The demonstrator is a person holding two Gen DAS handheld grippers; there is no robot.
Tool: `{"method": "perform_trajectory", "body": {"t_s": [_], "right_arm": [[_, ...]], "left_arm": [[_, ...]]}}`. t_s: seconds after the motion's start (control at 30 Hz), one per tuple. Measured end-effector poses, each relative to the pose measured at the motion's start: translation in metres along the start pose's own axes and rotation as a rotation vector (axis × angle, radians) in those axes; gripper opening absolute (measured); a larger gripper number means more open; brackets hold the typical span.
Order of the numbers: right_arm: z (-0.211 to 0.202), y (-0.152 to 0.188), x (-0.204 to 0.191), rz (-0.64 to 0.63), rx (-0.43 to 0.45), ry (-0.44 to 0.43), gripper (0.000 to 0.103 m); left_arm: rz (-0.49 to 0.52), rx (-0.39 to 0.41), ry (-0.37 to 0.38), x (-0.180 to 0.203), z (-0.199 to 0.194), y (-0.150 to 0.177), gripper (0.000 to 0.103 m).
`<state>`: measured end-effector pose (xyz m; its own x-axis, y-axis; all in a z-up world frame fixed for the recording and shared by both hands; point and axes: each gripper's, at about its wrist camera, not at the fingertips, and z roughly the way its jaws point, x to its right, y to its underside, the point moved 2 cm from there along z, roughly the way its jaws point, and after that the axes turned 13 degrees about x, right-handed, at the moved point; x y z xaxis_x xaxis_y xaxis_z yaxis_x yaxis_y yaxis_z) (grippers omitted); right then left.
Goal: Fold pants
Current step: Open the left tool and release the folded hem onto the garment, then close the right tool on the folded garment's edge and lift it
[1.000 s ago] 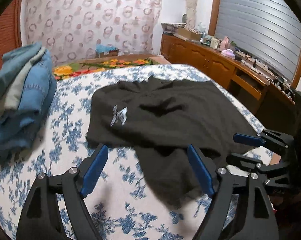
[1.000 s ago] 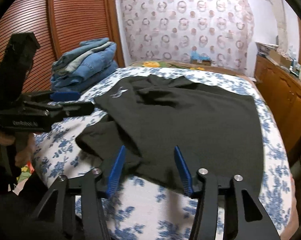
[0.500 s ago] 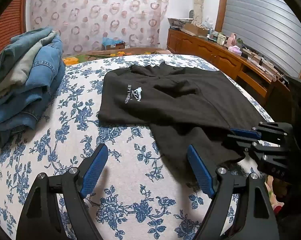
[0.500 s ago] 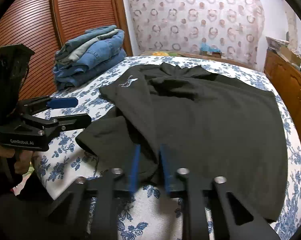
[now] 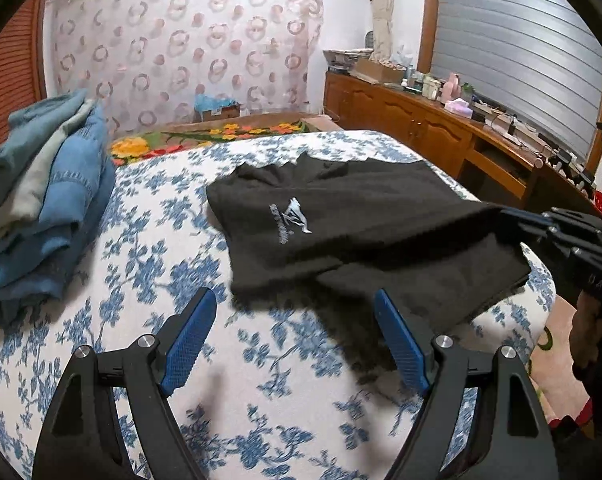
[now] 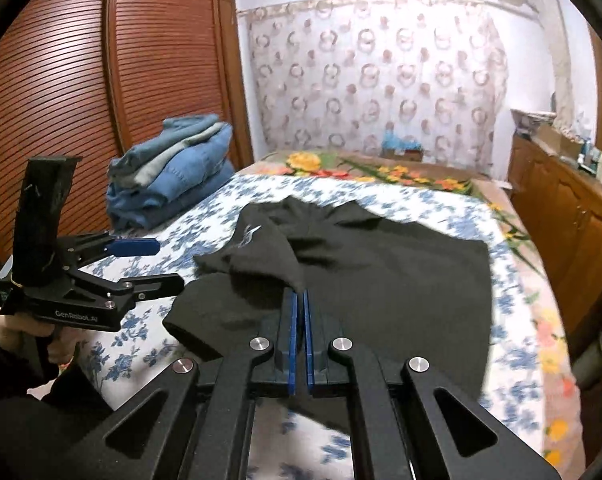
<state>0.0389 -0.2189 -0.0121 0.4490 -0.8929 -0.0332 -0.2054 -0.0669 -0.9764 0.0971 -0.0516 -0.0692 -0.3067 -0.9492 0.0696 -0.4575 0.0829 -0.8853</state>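
We have the black pants (image 6: 381, 280) spread across the bed (image 6: 533, 320), on its blue-flowered sheet, white logo (image 5: 291, 218) facing up near the left edge. Our right gripper (image 6: 299, 300) has just been closing, and its blue fingers (image 6: 289, 336) are now clamped tight on a fold of the near pants edge, the cloth pulled up into a ridge at the tips. Our left gripper (image 5: 297, 336) hangs over bare sheet just beside the near corner of the pants, fingers (image 5: 189, 340) spread wide, nothing between them. A stack of folded jeans (image 6: 173, 176) sits at the far left of the bed, well apart from the pants. A wooden cabinet (image 5: 421, 128) runs along the right wall.
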Motion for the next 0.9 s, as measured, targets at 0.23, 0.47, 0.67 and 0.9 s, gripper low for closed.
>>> {"method": "perform_trajectory", "body": {"t_s": [0.23, 0.47, 0.67, 0.9], "right_arm": [[-0.035, 0.004, 0.010, 0.004, 0.027, 0.059, 0.003], [-0.054, 0.006, 0.020, 0.003, 0.031, 0.105, 0.003], [-0.062, 0.009, 0.029, 0.011, 0.016, 0.144, 0.003], [-0.061, 0.016, 0.036, 0.033, -0.020, 0.172, 0.003]], "left_arm": [[0.022, 0.020, 0.027, 0.018, 0.008, -0.012, 0.082], [0.045, 0.008, 0.055, 0.033, 0.015, -0.013, 0.082], [0.062, -0.009, 0.068, 0.046, 0.020, -0.009, 0.082], [0.077, -0.032, 0.070, 0.055, 0.025, -0.002, 0.082]]}}
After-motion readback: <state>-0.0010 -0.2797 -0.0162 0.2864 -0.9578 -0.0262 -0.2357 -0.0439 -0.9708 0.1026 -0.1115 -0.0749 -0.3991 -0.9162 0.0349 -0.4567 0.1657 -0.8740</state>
